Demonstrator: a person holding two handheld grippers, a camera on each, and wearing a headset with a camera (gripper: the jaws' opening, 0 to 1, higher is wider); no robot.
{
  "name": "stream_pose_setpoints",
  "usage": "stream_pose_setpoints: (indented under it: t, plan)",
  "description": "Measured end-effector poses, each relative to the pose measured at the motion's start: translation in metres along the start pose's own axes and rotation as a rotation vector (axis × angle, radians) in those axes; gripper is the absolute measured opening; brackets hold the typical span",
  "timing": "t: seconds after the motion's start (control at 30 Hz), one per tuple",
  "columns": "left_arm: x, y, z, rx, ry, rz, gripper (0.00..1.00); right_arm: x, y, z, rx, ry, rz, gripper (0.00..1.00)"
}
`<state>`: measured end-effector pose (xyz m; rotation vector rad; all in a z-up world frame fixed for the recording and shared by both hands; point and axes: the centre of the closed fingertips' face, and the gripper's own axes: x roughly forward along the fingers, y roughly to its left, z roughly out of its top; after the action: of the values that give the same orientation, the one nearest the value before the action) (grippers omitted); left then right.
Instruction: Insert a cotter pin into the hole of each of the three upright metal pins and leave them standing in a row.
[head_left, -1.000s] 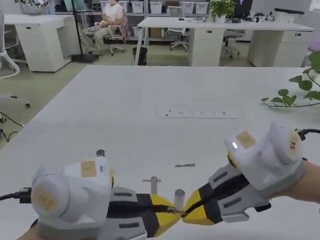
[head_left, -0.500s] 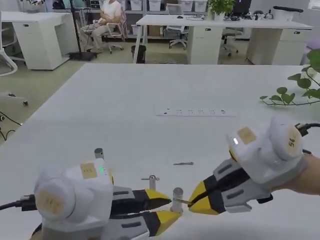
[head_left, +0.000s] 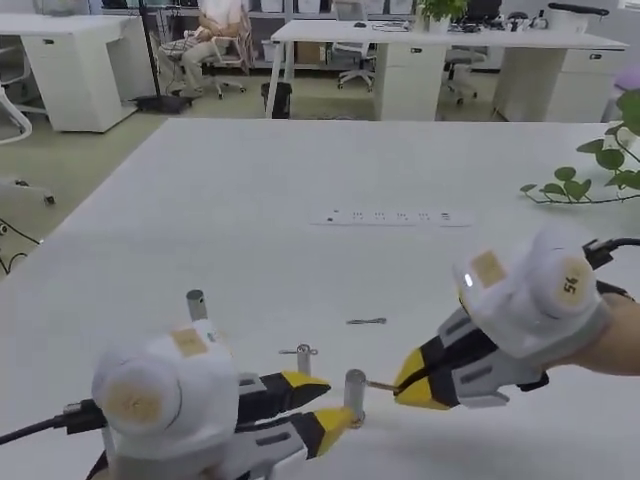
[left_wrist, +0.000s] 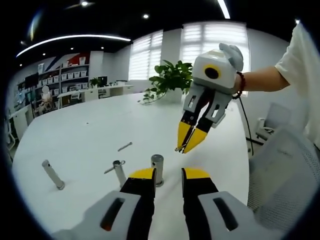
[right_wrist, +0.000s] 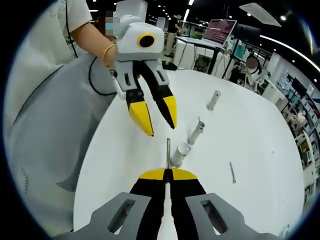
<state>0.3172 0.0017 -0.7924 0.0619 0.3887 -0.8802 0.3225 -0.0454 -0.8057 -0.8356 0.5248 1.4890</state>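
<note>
Near the front edge of the table (head_left: 300, 200), the right gripper (head_left: 402, 384) is clenching a cotter pin (head_left: 381, 384), its tip just beside the nearest metal pin (head_left: 354, 388), while the left gripper (head_left: 336, 398) is hovering released beside that pin. 2 more are standing leftward, the middle pin (head_left: 306, 370) carrying a fitted cotter (head_left: 292, 352), then the far pin (head_left: 196, 303). A spare cotter pin (head_left: 367, 321) is lying behind them.

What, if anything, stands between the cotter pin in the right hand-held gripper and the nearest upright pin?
Nothing visible: only a bare gap separates the cotter pin from the pin. The open left hand-held gripper sits on the pin's other side.
</note>
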Motion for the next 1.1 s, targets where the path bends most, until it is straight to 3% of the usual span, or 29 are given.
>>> stream_pose_setpoints:
  t: [0.27, 0.6, 1.1]
  plan:
    - [0.012, 0.010, -0.005, -0.003, 0.030, 0.046, 0.22, 0.002, -0.009, -0.013, 0.003, 0.037, -0.017, 0.03]
    - [0.026, 0.013, -0.006, -0.020, 0.038, 0.065, 0.23, 0.008, -0.018, -0.026, -0.009, 0.085, -0.021, 0.03]
    - [0.039, 0.015, -0.015, -0.018, 0.075, 0.072, 0.19, 0.019, -0.021, -0.026, -0.041, 0.108, 0.000, 0.03]
